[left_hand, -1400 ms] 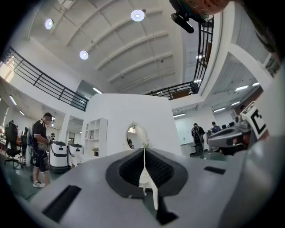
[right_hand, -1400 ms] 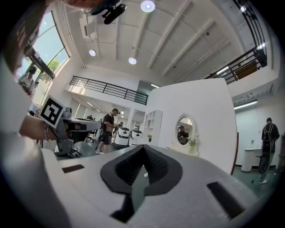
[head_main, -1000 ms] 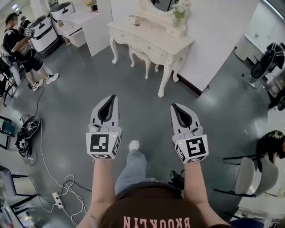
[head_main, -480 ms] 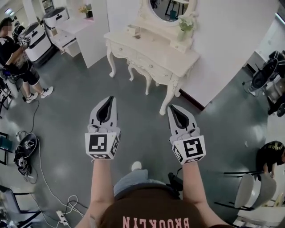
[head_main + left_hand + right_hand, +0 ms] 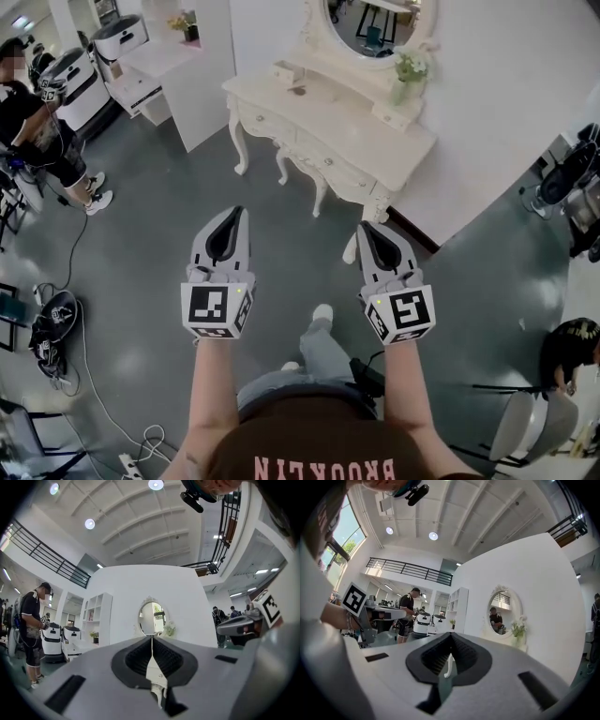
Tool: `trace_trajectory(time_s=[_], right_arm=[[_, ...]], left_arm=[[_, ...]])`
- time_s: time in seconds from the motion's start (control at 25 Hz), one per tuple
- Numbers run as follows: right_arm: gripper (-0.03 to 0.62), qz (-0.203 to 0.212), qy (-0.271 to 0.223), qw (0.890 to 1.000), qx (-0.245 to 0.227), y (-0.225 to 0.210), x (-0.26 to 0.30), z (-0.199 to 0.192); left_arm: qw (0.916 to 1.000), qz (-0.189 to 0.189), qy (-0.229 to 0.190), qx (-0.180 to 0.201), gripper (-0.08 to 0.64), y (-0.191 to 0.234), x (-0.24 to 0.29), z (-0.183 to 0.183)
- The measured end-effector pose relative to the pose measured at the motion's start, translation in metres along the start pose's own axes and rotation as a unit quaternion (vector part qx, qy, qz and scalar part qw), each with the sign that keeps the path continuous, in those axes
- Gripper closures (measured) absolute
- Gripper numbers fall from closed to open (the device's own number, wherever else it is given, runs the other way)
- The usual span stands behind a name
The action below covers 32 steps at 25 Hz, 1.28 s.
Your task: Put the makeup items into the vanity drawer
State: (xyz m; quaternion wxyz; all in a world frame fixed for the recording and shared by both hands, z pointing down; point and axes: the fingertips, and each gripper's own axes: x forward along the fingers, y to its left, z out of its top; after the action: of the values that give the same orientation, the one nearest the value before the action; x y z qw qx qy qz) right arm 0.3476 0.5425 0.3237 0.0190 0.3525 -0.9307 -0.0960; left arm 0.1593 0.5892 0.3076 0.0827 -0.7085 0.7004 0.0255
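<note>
The cream vanity table (image 5: 330, 120) stands against the white wall ahead, with an oval mirror (image 5: 373, 22) and a vase of flowers (image 5: 405, 71) on it. Its front drawers (image 5: 317, 156) look closed. A small box (image 5: 284, 69) and a dark item (image 5: 298, 89) lie on the top; I cannot make out what they are. My left gripper (image 5: 238, 212) and right gripper (image 5: 365, 228) are held side by side above the grey floor, short of the vanity. Both are shut with nothing between the jaws. The left gripper (image 5: 151, 637) points at the mirror (image 5: 152, 618). The right gripper (image 5: 450, 635) faces the room left of the mirror (image 5: 505, 613).
A person (image 5: 36, 105) stands at far left beside white machines (image 5: 86, 67). A white shelf unit (image 5: 192, 67) stands left of the vanity. Cables and a bag (image 5: 54, 314) lie on the floor at left. A fan (image 5: 561, 178), a chair (image 5: 525, 424) and a seated person (image 5: 574, 345) are at right.
The vanity has come nearer and shifted right in the head view as the person walks toward it. Both grippers keep the same shut pose side by side.
</note>
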Motion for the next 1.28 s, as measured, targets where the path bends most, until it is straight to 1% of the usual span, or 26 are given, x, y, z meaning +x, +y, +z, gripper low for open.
trace_trajectory(time_s=[0.16,0.32,0.52,0.72,0.88,1.0,1.16,1.28], right_arm=[[0.595,0.013,-0.001,1.0,0.0,-0.015,0.043,-0.012],[0.595,0.018,-0.01,1.0,0.008,-0.049,0.097,-0.022],[0.595,0.028,-0.012,0.999,0.013,-0.101,0.18,-0.035],[0.595,0.04,0.0,0.999,0.014,-0.156,0.264,-0.051],[0.595,0.039,0.01,0.999,0.021,-0.2,0.326,-0.068],[0.595,0.036,0.019,0.999,0.029,-0.226,0.365,-0.081],[0.595,0.038,0.034,0.998,0.031,-0.245,0.405,-0.096],[0.595,0.035,0.045,0.998,0.029,-0.253,0.433,-0.105]], left_arm=[[0.9999,0.013,0.006,-0.003,0.554,0.019,0.033,-0.016],[0.9996,0.026,0.011,0.002,0.554,0.036,0.083,-0.031],[0.9989,0.042,0.019,-0.005,0.554,0.064,0.169,-0.05],[0.9984,0.049,0.026,-0.008,0.554,0.087,0.266,-0.068],[0.9985,0.044,0.03,-0.012,0.554,0.102,0.343,-0.083],[0.9987,0.04,0.028,-0.013,0.554,0.108,0.387,-0.091],[0.9985,0.034,0.039,-0.016,0.554,0.116,0.425,-0.107],[0.9982,0.03,0.048,-0.021,0.554,0.129,0.449,-0.12]])
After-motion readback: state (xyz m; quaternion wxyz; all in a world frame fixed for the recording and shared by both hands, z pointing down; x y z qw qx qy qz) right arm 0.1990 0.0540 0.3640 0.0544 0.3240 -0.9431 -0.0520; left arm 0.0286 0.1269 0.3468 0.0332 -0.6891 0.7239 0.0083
